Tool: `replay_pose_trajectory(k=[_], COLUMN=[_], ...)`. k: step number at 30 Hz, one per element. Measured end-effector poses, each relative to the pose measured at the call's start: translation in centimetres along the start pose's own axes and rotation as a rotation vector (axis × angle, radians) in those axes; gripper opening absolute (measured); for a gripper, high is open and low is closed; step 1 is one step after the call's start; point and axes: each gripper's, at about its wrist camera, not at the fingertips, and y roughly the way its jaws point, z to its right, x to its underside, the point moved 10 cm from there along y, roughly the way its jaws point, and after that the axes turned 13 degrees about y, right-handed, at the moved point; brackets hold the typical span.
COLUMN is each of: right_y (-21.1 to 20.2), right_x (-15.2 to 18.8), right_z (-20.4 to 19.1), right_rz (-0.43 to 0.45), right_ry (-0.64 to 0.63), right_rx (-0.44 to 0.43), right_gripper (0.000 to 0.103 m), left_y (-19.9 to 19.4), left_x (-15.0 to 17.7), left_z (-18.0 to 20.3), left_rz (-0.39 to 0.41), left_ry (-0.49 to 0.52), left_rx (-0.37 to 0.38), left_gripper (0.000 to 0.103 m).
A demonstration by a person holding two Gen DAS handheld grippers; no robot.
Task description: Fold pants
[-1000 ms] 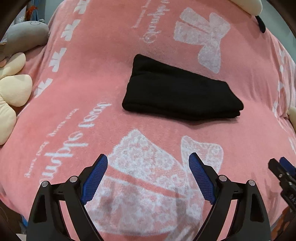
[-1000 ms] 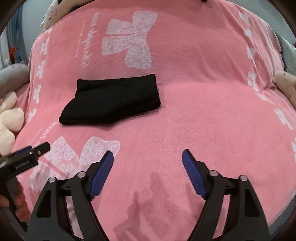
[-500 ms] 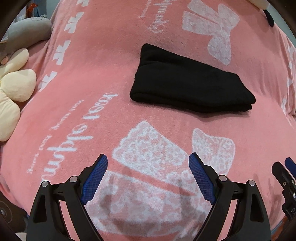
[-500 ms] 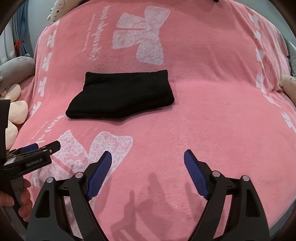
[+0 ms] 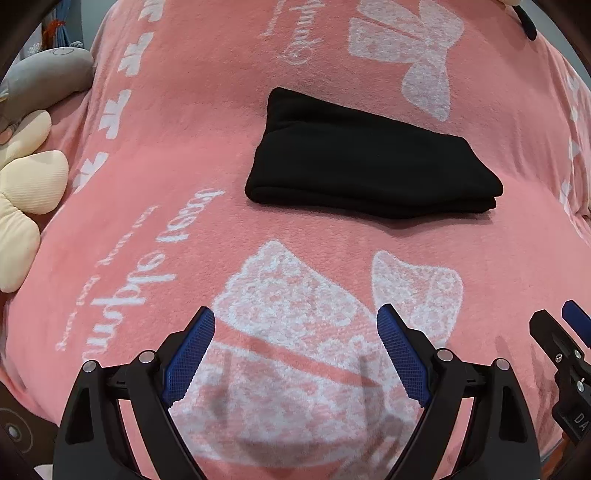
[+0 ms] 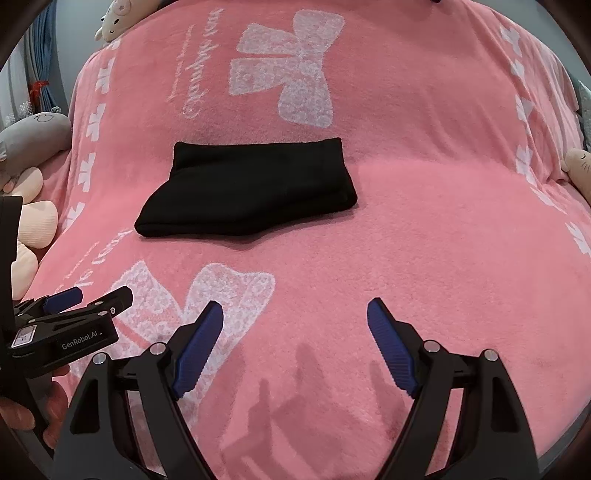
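The black pants (image 5: 365, 162) lie folded into a compact rectangle on the pink blanket (image 5: 184, 147); they also show in the right wrist view (image 6: 251, 192). My left gripper (image 5: 295, 350) is open and empty, held above the blanket well short of the pants. My right gripper (image 6: 295, 343) is open and empty too, nearer the front edge. The left gripper shows at the left of the right wrist view (image 6: 88, 299), and the right gripper's tip shows at the right edge of the left wrist view (image 5: 561, 332).
Cream (image 5: 26, 192) and grey (image 5: 44, 81) plush toys lie along the blanket's left side. Another plush (image 6: 580, 170) sits at the right edge and one at the far top left (image 6: 114, 18). The blanket carries white bow prints (image 6: 288, 70).
Both grippers have kept open and drawn slightly nearer and lower; the pants now sit lower and larger in both views. The pants themselves have not moved.
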Motion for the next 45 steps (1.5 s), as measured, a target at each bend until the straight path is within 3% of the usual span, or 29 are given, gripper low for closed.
replay_pose_trajectory(k=[5, 14, 27, 45], right_y=[0.0, 0.1, 0.1, 0.3], right_x=[0.0, -0.1, -0.1, -0.2], right_z=[-0.1, -0.3, -1.1, -1.1], right_rz=[0.002, 0.004, 0.007, 0.007], right_ry=[0.002, 0.003, 0.009, 0.009], right_rx=[0.005, 0.007, 0.001, 0.000], right_gripper=[0.078, 0.080, 0.080, 0.080], left_y=[0.0, -1.7, -1.6, -1.5], left_x=[0.0, -1.1, -1.3, -1.4], left_z=[0.1, 0.5, 0.3, 0.0], left_rz=[-0.006, 0.058, 0.050, 0.045], left_ry=[-0.004, 0.006, -0.029, -0.020], left_rx=[-0.002, 0.005, 0.021, -0.013], left_gripper=[0.087, 0.087, 0.087, 0.087])
